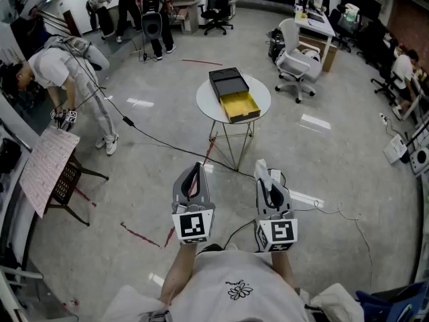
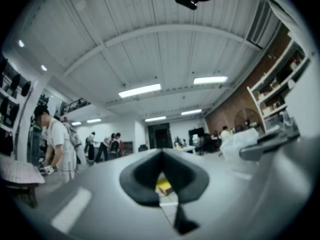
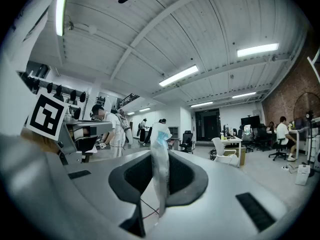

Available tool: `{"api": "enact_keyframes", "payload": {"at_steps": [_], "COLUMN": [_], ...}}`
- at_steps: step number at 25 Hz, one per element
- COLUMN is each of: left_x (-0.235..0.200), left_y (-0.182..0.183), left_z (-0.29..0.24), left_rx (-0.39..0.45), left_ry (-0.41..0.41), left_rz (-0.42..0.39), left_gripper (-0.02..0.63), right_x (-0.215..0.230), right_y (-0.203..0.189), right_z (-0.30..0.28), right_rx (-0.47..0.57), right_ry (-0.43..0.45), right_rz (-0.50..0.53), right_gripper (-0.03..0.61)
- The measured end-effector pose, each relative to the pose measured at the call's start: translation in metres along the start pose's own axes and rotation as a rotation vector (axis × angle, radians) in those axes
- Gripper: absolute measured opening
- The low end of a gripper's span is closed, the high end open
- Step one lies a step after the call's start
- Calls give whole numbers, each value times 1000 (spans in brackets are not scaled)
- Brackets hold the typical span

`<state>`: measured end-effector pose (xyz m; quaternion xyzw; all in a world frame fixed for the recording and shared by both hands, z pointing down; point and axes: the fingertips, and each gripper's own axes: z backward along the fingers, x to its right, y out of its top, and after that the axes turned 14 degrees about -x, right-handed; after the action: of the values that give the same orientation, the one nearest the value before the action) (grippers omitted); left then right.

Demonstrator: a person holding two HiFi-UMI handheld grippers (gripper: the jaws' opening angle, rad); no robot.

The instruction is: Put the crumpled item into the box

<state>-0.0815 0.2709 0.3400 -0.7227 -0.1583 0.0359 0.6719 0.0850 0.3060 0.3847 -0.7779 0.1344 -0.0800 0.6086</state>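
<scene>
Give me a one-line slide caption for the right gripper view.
Right gripper pinches a crumpled white-and-blue item upright between its jaws, with a white office chair beyond.

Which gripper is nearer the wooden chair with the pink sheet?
Left. The left gripper is right of the wooden chair; the right gripper is even farther right.

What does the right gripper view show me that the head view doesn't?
Only the right gripper view: the right gripper has its jaws closed on the crumpled item, a whitish piece with some blue that sticks up above them.

Only the head view: the round table carrying the open box, yellow inside, some way ahead across the floor.

Both: the person bending over on the left and the white office chair on the right.
</scene>
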Motion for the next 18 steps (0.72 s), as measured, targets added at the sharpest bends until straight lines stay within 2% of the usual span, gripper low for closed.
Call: {"api": "enact_keyframes", "payload": {"at_steps": [10, 15, 18], "left_x": [6, 6, 2], "left_y": [-10, -16, -23], "left_z": [-24, -33, -44], "left_rx": [-32, -40, -56], "left_ry": [-28, -38, -30], "left_rz": [20, 42, 57], "left_gripper": [0, 0, 0], "right_x": [19, 33, 37], "right_y": [-7, -18, -21], "right_z": [-8, -10, -17], "right_rx": [-33, -43, -56], "right_ry": [-17, -29, -22], "right_rz": [-34, -96, -100], "right_gripper": [51, 51, 51]}}
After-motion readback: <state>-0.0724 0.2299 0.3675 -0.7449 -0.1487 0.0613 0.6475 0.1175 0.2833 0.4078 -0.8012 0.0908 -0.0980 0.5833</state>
